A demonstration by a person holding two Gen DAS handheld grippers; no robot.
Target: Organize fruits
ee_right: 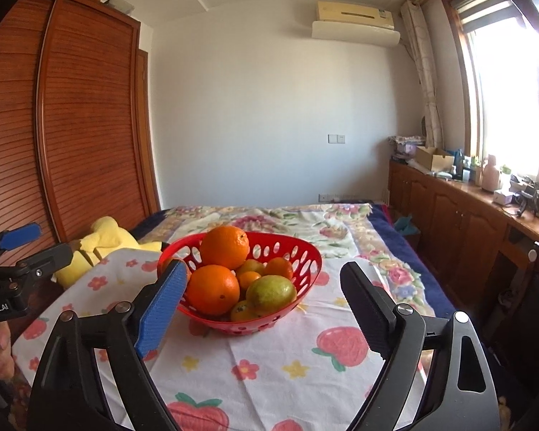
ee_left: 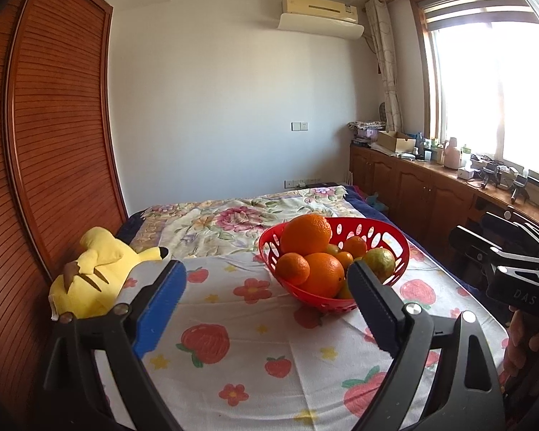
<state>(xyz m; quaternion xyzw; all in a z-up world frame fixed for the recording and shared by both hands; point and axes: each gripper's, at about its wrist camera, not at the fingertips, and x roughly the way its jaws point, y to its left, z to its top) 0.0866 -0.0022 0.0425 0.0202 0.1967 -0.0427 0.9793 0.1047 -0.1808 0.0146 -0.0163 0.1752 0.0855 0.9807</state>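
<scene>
Fruit heaped in red basket mid-cloth, seemingly clear margins around; both tongs wide apart, empty.

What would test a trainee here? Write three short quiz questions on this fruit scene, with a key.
1. True or false: the red basket holds only oranges.
2. Which toy lies beside the strawberry cloth: A teddy bear, B yellow plush, C doll?
3. Are the jaws of the left gripper and right gripper open or shut?

Key: 1 false, a green fruit lies among them. 2 B. 3 Both open, nothing held.
</scene>
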